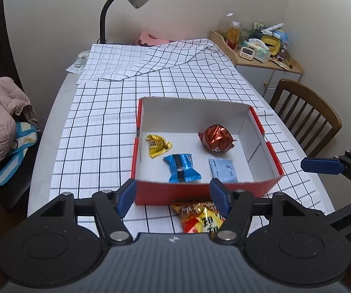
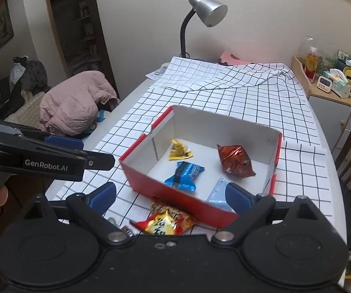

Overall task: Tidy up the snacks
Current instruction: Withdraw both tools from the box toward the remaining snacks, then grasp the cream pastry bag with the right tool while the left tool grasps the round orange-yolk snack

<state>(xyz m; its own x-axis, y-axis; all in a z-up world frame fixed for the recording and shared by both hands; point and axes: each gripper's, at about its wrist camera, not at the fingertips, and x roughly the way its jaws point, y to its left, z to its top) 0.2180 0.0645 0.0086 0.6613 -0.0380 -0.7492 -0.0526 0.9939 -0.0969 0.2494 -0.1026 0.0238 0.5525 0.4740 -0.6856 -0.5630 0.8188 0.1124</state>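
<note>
the bench (image 1: 60, 127) carries a checked cloth (image 1: 107, 112) and, on it, a red box (image 1: 199, 191) with white inner walls. inside the box lie four snacks, all apart from one another: a crumpled red-brown bag (image 1: 215, 138) toward the far right, a blue wrapped snack (image 1: 181, 168) near the middle front, a pale blue sachet (image 1: 223, 169) against the front wall, and a small yellow packet (image 1: 157, 145) at the left. one snack is outside: a red and yellow packet (image 1: 199, 217) lying on the cloth, touching or just beside the front wall of the box.

the left hand-held gripper (image 1: 173, 195) is released, nothing between its blue pads, poised above the outside packet. the right hand-held gripper (image 2: 170, 196) stands wide apart and empty as well.

judged risks: both tools sit close together over one packet, so they may collide. the foil packet is slippery and lies flat against the cardboard, so a pad may catch the wall and shove or tip the light box, or drag the loose cloth
</note>
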